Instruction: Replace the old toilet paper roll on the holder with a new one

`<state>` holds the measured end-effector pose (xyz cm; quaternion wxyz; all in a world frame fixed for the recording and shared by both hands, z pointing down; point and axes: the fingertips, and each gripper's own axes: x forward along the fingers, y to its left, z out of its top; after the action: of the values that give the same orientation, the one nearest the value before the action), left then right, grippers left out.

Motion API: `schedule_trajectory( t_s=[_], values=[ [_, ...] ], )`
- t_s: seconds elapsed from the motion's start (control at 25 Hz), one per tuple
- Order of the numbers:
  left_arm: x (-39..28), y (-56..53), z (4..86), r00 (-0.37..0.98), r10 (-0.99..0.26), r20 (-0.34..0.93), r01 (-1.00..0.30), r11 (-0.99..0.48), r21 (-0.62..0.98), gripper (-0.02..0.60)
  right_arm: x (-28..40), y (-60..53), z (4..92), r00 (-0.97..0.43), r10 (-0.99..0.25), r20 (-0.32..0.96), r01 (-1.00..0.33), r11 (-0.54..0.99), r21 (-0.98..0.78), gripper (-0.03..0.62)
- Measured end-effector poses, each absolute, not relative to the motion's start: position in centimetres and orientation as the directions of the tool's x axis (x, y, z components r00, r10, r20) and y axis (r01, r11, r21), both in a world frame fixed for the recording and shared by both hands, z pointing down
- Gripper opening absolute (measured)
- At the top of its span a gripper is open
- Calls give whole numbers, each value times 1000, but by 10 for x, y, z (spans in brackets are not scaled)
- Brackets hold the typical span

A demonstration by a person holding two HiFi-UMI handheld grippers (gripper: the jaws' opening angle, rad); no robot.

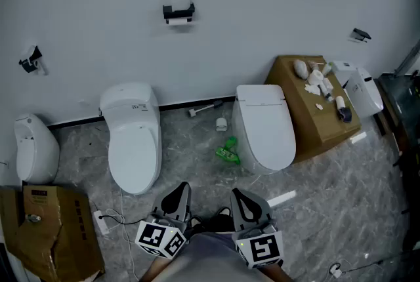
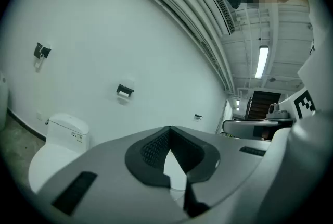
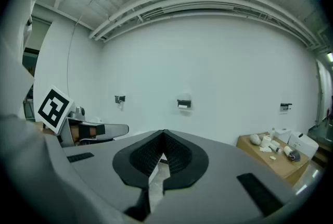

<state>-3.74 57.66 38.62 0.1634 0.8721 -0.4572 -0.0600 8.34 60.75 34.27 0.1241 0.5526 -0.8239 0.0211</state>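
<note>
**Both tongs shut and empty, holder away at twelve o'clock**

Left gripper [image 1: 177,197] and right gripper [image 1: 243,201] sit side by side at six o'clock in the head view. Each has its dark ribbed pads pressed together with nothing pinched between them. The black wall-mounted paper holder [image 1: 178,12] hangs at about twelve o'clock, well apart from both, above the gap between two white ceramic toilets [image 1: 133,136]. A white paper roll [image 1: 178,21] shows at its lower edge; how much is left on it is too small to tell. At two o'clock stands a brown cardboard box [image 1: 302,107] with small white items [image 1: 316,80] on top, and the fresh roll is probably among them.

The step in hand looks like the approach, and nothing is swapped yet. To do it well, walk up between the toilets until the holder fills both gripper views. Spread one pair of jaws before reaching, then take the old roll across its body, not by loose paper. The other gripper can steady the holder.
</note>
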Motion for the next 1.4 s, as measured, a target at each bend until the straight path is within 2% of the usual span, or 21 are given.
schedule_trajectory(
  t_s=[0.76,1.4],
  values=[
    [-52,595,385,539,-841,40,-792,-490,364,5,80,619,337,-386,-905,181,-914,401,55,18],
    [-41,530,392,538,-840,72,-809,-490,323,5,79,545,346,-464,-865,189,-880,475,11,18]
  ],
)
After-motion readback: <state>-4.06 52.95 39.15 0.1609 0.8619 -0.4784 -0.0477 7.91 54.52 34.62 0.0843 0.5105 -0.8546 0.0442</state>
